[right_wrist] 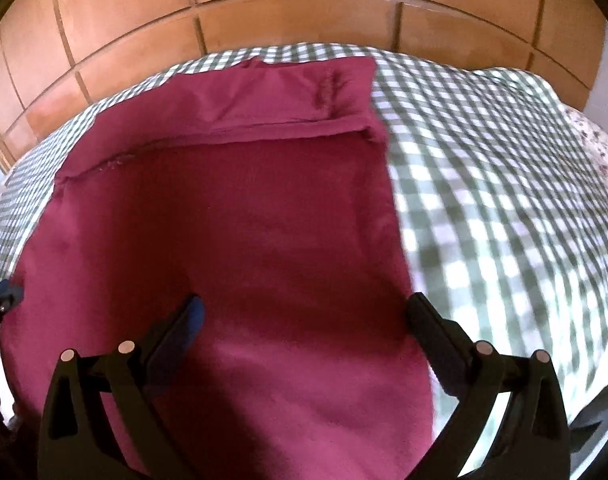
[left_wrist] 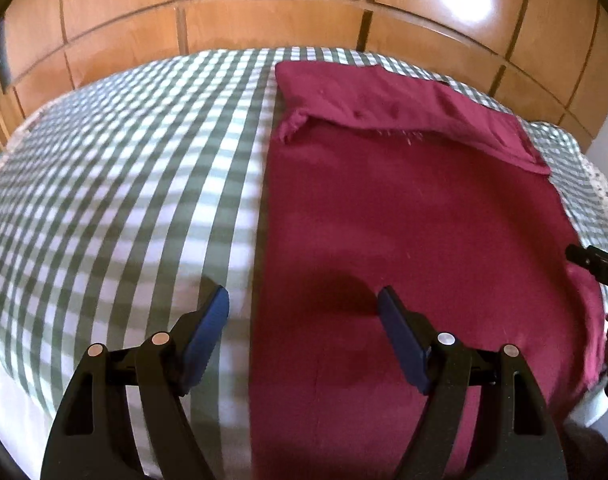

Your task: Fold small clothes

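- Behind everything, glossy wooden panelling (left_wrist: 264,20) across the far side.
- Below that, green-and-white checked bedcover (left_wrist: 124,180), bare left and right of the cloth.
- Spread flat on it, maroon garment (right_wrist: 244,240), far edge folded back into a band.
- Over the garment's left edge, left gripper (left_wrist: 304,304), fingers wide apart, empty.
- Above its right edge, right gripper (right_wrist: 304,312), likewise spread, gripping nothing.

The left gripper (left_wrist: 304,308) and right gripper (right_wrist: 304,316) are matte black, slotted fingers tipped with blue pads (left_wrist: 208,336) (ridged on the face), jointed by silvery round pins (left_wrist: 445,338).
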### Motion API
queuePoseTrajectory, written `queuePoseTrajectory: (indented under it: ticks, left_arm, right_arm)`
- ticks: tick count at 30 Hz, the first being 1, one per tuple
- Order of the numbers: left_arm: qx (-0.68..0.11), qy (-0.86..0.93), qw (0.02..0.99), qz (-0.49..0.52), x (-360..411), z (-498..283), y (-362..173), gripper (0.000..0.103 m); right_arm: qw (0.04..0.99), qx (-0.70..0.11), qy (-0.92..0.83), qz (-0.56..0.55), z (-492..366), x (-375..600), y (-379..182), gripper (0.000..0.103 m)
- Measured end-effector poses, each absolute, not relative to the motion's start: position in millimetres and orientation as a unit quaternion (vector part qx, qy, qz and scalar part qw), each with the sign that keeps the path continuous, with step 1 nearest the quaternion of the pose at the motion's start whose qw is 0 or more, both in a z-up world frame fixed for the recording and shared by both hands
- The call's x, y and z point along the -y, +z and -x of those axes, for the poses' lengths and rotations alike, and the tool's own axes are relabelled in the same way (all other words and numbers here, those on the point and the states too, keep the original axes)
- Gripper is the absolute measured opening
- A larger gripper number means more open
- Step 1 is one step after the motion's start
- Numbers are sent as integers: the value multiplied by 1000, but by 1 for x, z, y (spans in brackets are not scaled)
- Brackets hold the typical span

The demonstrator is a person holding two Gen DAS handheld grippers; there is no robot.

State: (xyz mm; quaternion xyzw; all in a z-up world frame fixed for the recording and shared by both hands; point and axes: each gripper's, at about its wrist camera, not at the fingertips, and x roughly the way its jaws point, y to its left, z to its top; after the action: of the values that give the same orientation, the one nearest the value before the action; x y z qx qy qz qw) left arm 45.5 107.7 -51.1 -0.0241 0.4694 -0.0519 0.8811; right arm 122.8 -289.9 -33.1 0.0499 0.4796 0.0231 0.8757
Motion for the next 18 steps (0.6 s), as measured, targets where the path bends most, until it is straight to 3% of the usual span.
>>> queuePoseTrajectory:
  ticks: [3, 7, 12, 14, 18]
  left_arm:
    - [-477, -70, 875, 35, -115, -33, -50, 72]
    - [-488, -99, 866, 43, -122, -15, -47, 58]
    - [-512, -145, 846, 39, -126, 10, -48, 57]
    - [-528, -157, 834, 35, -125, 18, -53, 49]
    - [-543, -177, 821, 26, -121, 28, -57, 17]
  right_arm:
    - [864, -499, 16, -69, -105, 307, -40, 101]
    - [852, -517, 29, -82, -77, 319, -44, 101]
    - [828, -550, 55, -97, -39, 323, -48, 97]
    - [810, -572, 62, -115, -25, 326, -54, 83]
    - [791, -592, 71, -135, -14, 327, -63, 57]
